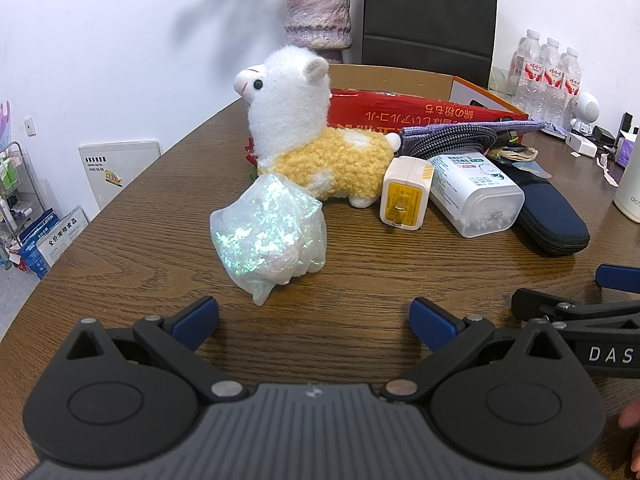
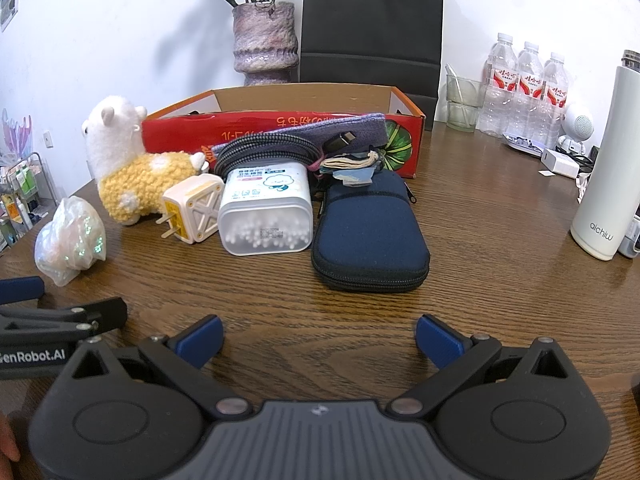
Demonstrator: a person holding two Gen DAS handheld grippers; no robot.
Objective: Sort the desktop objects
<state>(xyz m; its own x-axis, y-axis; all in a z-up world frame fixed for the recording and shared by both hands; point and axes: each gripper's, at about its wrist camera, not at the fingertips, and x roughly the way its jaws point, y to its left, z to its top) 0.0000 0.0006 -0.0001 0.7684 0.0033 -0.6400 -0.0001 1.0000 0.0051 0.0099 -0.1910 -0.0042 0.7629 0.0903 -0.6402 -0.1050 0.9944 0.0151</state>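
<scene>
A shiny iridescent bag (image 1: 270, 230) lies on the wooden table just ahead of my open, empty left gripper (image 1: 314, 322). Behind it stands a white and yellow plush alpaca (image 1: 316, 140). A yellow-white charger (image 1: 404, 194), a box of cotton swabs (image 1: 476, 194) and a navy zip case (image 1: 548, 216) lie to the right. In the right wrist view my right gripper (image 2: 320, 340) is open and empty, short of the swab box (image 2: 266, 214) and the navy case (image 2: 370, 230). The alpaca (image 2: 136, 168), charger (image 2: 196, 208) and bag (image 2: 70, 238) sit to its left.
A red cardboard box (image 2: 280, 128) stands open behind the pile, with a grey pouch and cable (image 2: 280, 146) against it. A vase (image 2: 266, 42), black paper bag (image 2: 372, 24), water bottles (image 2: 524, 88) and a white flask (image 2: 608, 180) line the back and right. The table edge curves at left.
</scene>
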